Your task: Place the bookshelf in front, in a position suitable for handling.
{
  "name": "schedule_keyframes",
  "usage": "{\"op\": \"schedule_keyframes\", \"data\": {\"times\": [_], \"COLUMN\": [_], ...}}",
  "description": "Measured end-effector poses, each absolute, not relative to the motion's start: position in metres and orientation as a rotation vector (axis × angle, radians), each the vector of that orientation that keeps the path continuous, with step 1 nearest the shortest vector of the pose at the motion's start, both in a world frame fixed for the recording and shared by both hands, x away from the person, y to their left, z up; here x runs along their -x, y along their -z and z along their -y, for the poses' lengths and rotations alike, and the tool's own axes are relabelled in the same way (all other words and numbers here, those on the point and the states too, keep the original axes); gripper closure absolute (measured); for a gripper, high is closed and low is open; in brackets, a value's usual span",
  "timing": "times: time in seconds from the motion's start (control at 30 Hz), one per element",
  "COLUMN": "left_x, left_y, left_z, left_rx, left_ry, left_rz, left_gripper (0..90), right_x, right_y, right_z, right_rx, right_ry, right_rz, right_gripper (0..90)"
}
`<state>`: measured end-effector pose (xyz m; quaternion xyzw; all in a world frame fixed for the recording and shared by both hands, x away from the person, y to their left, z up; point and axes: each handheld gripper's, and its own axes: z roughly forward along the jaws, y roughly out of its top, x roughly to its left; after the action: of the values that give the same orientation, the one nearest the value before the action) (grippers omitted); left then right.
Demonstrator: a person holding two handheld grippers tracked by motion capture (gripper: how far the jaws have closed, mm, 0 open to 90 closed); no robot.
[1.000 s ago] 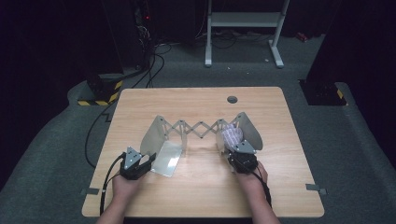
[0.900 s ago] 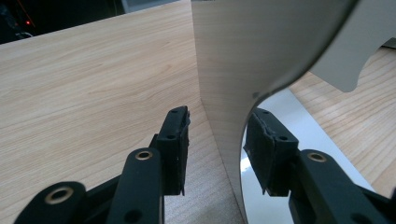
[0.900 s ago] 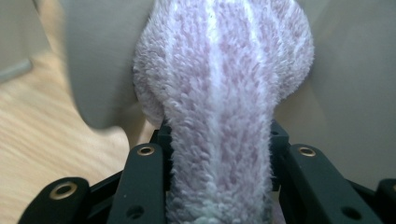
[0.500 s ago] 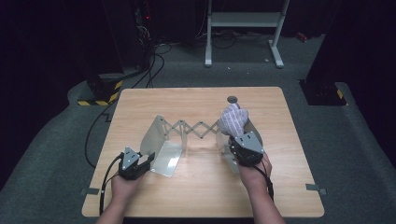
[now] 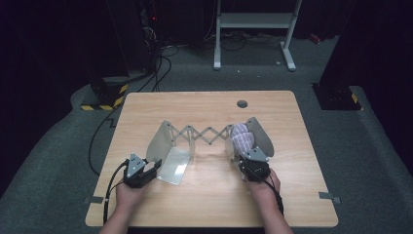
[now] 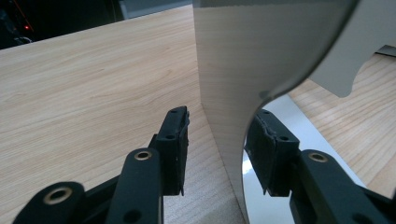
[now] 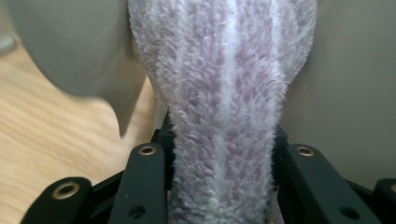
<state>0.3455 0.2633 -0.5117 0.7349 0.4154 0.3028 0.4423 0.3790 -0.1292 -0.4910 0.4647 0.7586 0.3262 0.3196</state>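
Toward the 3 o'clock end of the table [image 5: 146, 204], a fuzzy lilac-and-white striped sock [image 5: 241, 138] is held by the right gripper [image 5: 252, 161] against the right end plate [image 5: 262, 136] of an expanding scissor rack [image 5: 207, 134]. From the right gripper view, the sock [image 7: 224, 107] is seen pinched between both black jaws, which are closed partway onto its pile, with pale plate surfaces on either side. At the 9 o'clock end, the left gripper [image 5: 146, 168] is set astride the left end plate [image 5: 158, 144]; in the left gripper view the upright plate edge [image 6: 229, 116] stands between the jaws, which are roughly half open, and whether the pads [image 6: 175, 140] actually press on it cannot be told.

The sock is judged light, soft and compressible, with little risk of damage, yet liable to flop and to snag on plate edges. A hold across its full thickness, near the middle, is judged best. The rack is judged stiff, thin, smooth and likely slippery, and liable to fold or stretch along its lattice, so it is best steadied low on the plate, near the base.
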Motion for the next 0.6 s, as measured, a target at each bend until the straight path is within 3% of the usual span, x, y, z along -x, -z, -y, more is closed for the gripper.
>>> {"op": "schedule_keyframes", "data": {"times": [0.47, 0.6], "left_x": [-0.345, -0.345], "left_y": [0.512, 0.512], "left_z": [-0.262, -0.262], "left_rx": [-1.833, -1.836], "left_ry": [-0.745, -0.747], "left_rz": [-1.022, -1.019], "left_gripper": [58.0, 58.0], "right_x": [-0.384, -0.382], "right_y": [0.514, 0.512], "right_z": [0.135, 0.137], "right_rx": [-1.291, -1.285], "right_ry": [-0.798, -0.836], "right_rz": [-2.107, -2.112], "right_gripper": [62.2, 47.1]}}
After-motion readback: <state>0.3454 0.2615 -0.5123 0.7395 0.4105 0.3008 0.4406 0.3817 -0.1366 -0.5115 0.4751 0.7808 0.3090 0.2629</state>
